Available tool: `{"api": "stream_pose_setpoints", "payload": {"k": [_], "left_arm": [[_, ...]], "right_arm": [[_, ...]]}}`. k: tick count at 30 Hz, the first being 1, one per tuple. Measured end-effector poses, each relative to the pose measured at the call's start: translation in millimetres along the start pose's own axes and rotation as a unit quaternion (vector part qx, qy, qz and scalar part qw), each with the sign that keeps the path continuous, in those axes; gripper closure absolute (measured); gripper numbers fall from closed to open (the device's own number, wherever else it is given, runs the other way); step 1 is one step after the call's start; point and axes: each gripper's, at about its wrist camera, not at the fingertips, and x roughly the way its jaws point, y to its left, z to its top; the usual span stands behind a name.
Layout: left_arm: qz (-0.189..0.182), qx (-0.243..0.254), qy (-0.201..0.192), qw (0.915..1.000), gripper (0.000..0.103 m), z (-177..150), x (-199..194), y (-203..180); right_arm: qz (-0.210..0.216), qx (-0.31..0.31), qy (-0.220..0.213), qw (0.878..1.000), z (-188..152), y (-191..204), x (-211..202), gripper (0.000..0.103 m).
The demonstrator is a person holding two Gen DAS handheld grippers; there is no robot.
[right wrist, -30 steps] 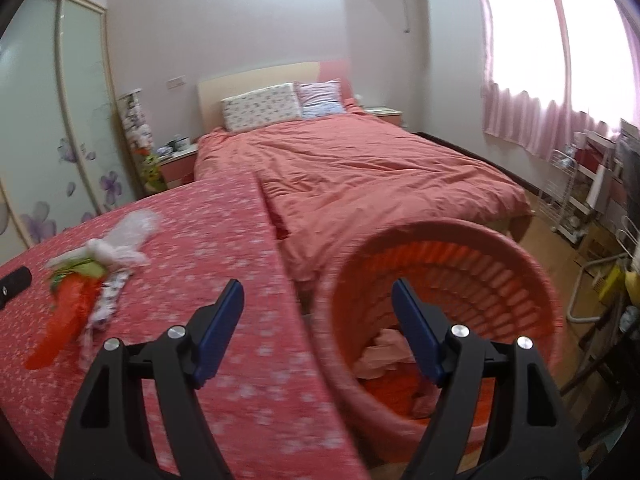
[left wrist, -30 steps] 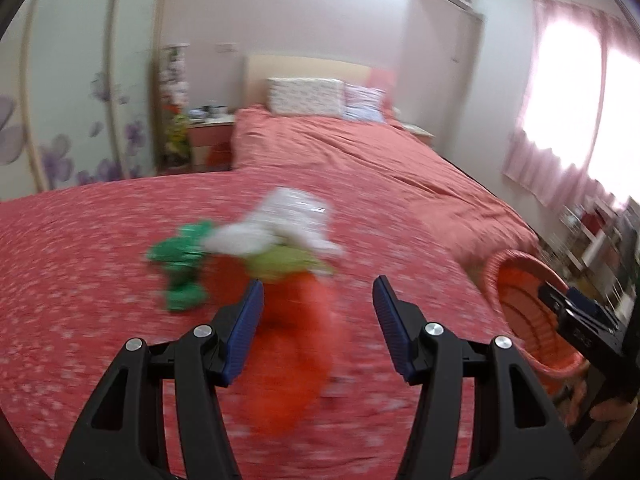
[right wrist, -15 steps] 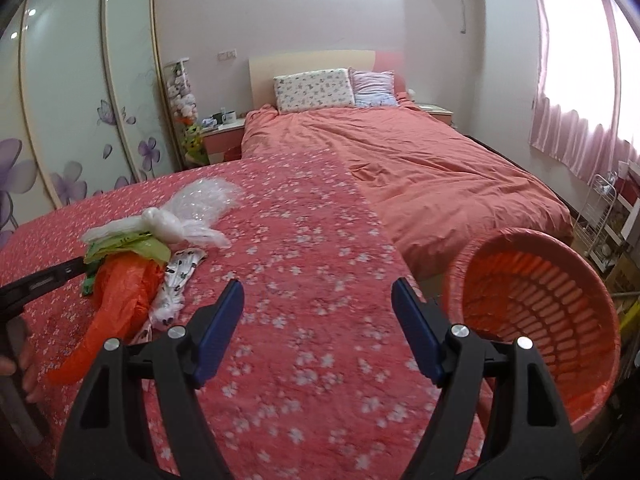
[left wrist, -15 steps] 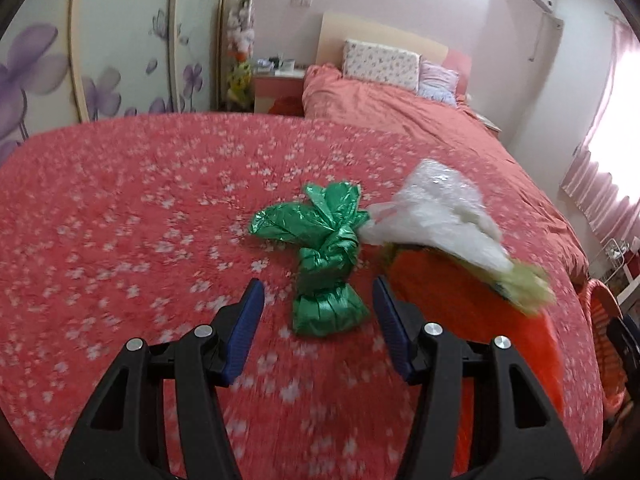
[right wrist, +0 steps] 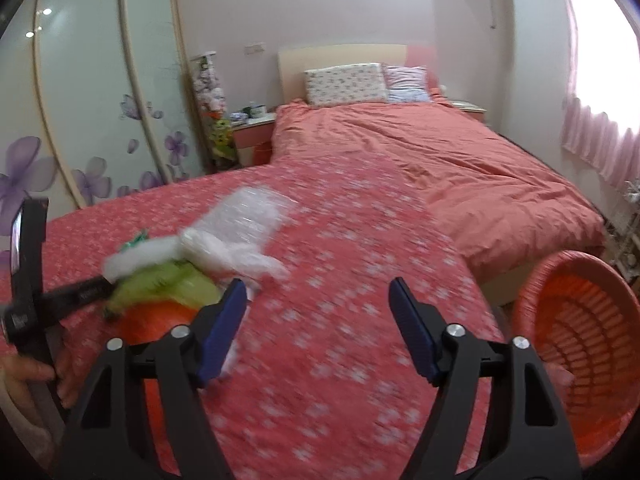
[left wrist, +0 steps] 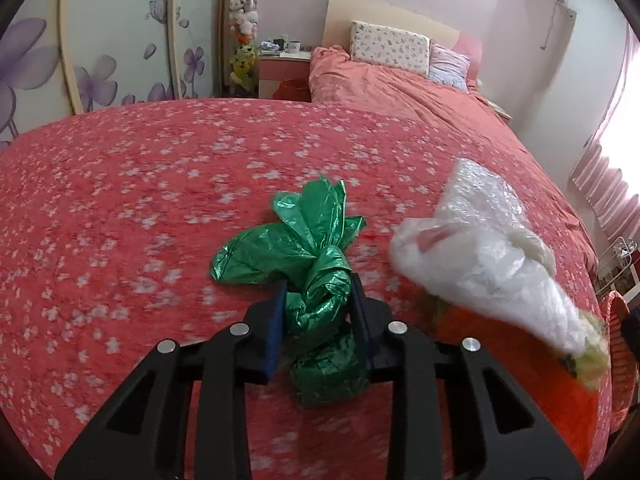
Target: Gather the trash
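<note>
bedspread (left wrist: 120,208): red, white flower print
bed (right wrist: 460,160): plain salmon duvet, beyond bedspread
pillows (right wrist: 346,84): two, against headboard (right wrist: 340,54)
nightstand (left wrist: 282,68): pink, left of bed, mugs on top
wardrobe doors (right wrist: 92,100): frosted, purple flowers
curtains (right wrist: 596,136): pink, right

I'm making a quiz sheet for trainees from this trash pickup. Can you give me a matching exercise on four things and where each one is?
Things:
1. green bag
2. clear plastic bag
3. orange basket
4. floral pillow

Places:
A. at the head of the bed
B. beside the flowered cover, beyond its right edge
C. between the left gripper's pads
D. on the orange bag, right of the green one

Pairs: 1-C, 2-D, 3-B, 4-A
</note>
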Motion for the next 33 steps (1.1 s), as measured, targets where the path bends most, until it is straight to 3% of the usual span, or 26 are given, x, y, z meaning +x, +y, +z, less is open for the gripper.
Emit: {"api": "stream_pose_setpoints", "payload": {"k": [8,13,16,18,23,33], "left_arm": [[0.024,-0.012,-0.018,0.9995,0.073,-4,-21,43],[0.026,-0.019,-0.02,0.9993,0.073,-5,-26,57],[0.024,-0.023,-0.019,0.9993,0.073,-6,-26,61],[0.022,-0.024,-0.018,0.9993,0.073,-7,-25,61],[0.02,-0.021,-0.017,0.9994,0.073,-9,-23,58],[0.01,-0.003,-0.036,0.9993,0.073,-6,-45,32]], "right_arm": [[0.063,-0.015,0.036,0.997,27,52,49,0.046],[0.073,-0.039,0.066,0.994,28,80,75,0.049],[0.067,-0.051,0.094,0.992,24,88,92,0.061],[0.063,-0.055,0.105,0.991,20,90,99,0.075],[0.06,-0.043,0.079,0.994,18,79,84,0.086],[0.019,-0.024,0.014,0.999,20,35,27,0.089]]}}
